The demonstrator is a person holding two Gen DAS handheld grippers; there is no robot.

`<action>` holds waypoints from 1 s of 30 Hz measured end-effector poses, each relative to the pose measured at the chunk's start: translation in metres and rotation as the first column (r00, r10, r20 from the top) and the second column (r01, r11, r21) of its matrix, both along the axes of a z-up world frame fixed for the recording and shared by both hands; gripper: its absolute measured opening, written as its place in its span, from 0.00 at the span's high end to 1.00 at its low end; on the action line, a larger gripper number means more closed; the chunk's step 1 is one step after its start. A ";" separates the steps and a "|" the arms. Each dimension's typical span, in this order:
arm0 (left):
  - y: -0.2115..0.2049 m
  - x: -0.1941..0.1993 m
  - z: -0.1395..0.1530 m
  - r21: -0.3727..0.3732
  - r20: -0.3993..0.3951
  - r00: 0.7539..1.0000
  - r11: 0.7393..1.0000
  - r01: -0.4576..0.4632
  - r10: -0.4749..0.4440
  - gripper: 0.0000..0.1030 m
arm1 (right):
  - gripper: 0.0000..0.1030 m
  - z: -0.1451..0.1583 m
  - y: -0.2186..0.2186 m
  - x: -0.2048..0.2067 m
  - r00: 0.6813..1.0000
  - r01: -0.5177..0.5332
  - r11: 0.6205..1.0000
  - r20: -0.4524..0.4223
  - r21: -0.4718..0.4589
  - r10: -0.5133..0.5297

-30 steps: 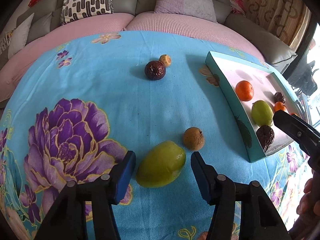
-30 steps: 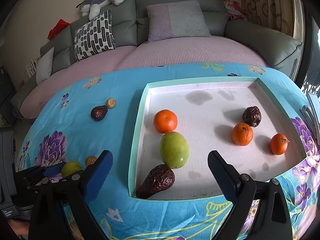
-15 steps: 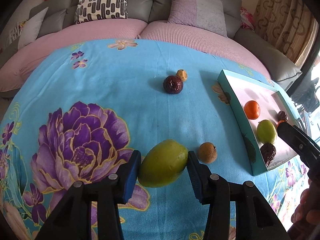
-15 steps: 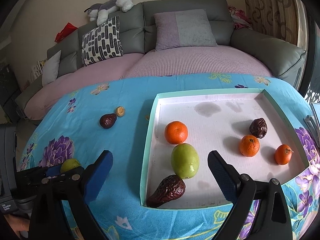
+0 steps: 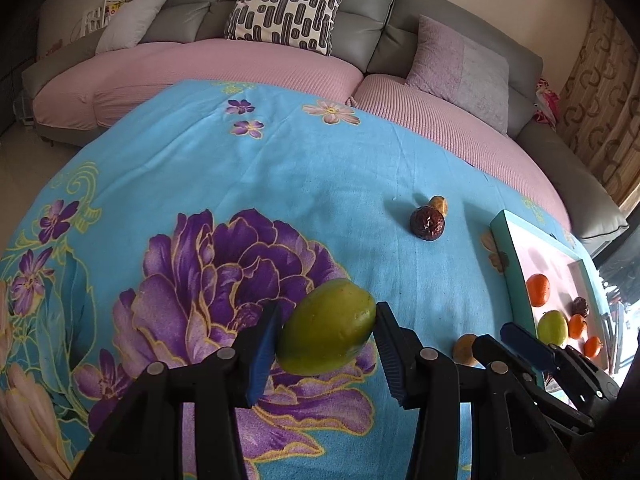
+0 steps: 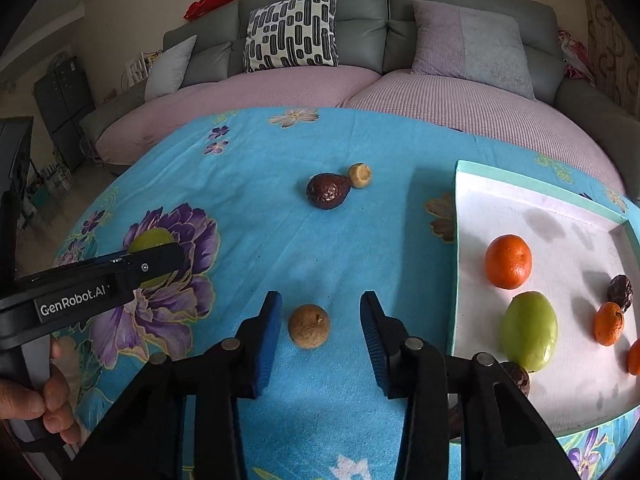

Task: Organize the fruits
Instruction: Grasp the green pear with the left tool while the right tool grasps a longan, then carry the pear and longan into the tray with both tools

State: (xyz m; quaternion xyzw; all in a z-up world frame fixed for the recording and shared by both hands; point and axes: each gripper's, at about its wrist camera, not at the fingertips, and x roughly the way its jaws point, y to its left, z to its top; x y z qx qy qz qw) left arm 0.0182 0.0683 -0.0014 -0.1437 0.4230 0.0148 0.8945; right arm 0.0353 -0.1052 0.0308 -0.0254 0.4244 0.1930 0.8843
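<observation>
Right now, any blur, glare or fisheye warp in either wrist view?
Left wrist: sharp, but the tablecloth bulges like a dome and the tray is squeezed at the right edge. Right wrist: sharp, soft shadow beside the brown fruit, no glare; black vignette in the corners of both.

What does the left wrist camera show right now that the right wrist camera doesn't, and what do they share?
Only the left wrist view shows the left gripper front-on, its pads against both sides of the green mango.

Only the right wrist view shows the right gripper open around the brown fruit, without touching it, and a hand on the left gripper's handle.

Both show the tray, the dark fruit on the cloth and the sofa.
</observation>
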 end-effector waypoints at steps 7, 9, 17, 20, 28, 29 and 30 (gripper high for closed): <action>0.001 -0.001 -0.001 -0.014 0.000 1.000 1.000 -0.003 0.003 0.52 | 0.74 -0.019 0.012 0.006 0.998 -0.028 0.999 -0.056 -0.047 0.025; 0.002 -0.001 0.000 -0.015 0.000 1.000 1.000 -0.002 0.002 0.52 | 0.74 -0.020 0.011 0.005 0.998 -0.030 0.998 -0.059 -0.051 0.027; -0.001 -0.001 0.005 -0.016 0.014 1.000 1.000 0.006 -0.006 0.52 | 0.74 -0.001 0.004 0.002 1.000 -0.016 0.999 0.009 -0.028 0.017; -0.005 0.000 0.010 -0.008 0.026 0.999 1.000 0.020 -0.020 0.52 | 0.74 0.008 -0.007 0.006 1.000 0.015 1.000 0.027 -0.008 -0.015; -0.024 0.013 0.026 -0.011 0.045 0.997 0.998 0.067 -0.067 0.52 | 0.74 0.040 -0.061 0.014 0.979 0.154 0.988 0.129 0.030 -0.156; -0.029 0.016 0.029 -0.009 0.048 0.996 0.997 0.079 -0.079 0.52 | 0.74 0.042 -0.071 0.015 0.972 0.185 0.983 0.142 0.023 -0.186; -0.034 0.018 0.032 -0.011 0.053 0.994 0.996 0.093 -0.092 0.52 | 0.74 0.043 -0.081 0.016 0.964 0.219 0.976 0.149 0.015 -0.219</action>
